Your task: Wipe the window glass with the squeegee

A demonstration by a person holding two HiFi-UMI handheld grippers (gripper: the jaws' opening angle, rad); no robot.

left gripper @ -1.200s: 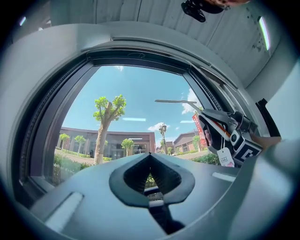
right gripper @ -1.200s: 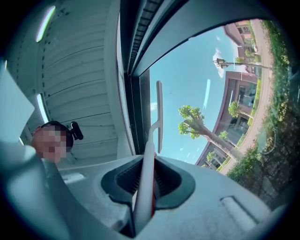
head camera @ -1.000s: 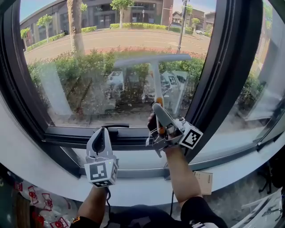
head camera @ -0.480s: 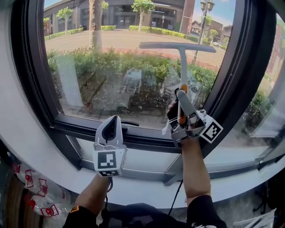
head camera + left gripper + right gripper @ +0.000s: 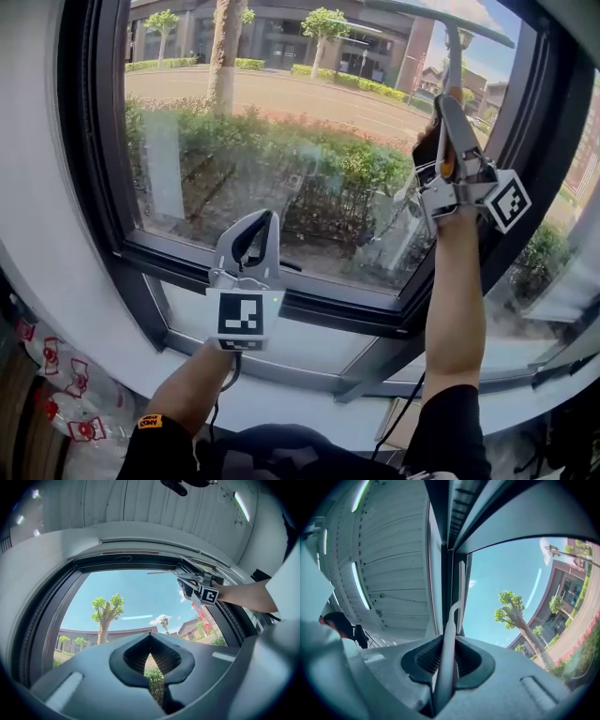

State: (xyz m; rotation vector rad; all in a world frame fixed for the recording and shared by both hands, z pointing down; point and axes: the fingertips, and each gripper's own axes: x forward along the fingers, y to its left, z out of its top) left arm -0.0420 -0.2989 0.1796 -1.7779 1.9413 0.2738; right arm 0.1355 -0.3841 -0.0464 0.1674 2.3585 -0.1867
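The squeegee has a long pale blade (image 5: 441, 17) lying along the top edge of the window glass (image 5: 281, 141), and a grey handle (image 5: 456, 58) with an orange grip. My right gripper (image 5: 448, 127) is raised high at the pane's upper right and is shut on that handle. In the right gripper view the handle (image 5: 444, 667) runs up between the jaws to the blade (image 5: 461, 592) by the dark top frame. My left gripper (image 5: 256, 232) is shut and holds nothing, low in front of the pane's bottom edge. The left gripper view shows the right gripper (image 5: 202, 587) and the blade (image 5: 164, 572).
A dark window frame (image 5: 309, 305) borders the pane, with a thick mullion (image 5: 539, 131) right of my raised arm and a second pane beyond. Below runs a white sill (image 5: 300, 342). Red-and-white packaging (image 5: 66, 412) lies at the lower left.
My right gripper has lifted the squeegee from the middle of the pane up and to the right, to the top edge. The left gripper has stayed shut near the lower frame.
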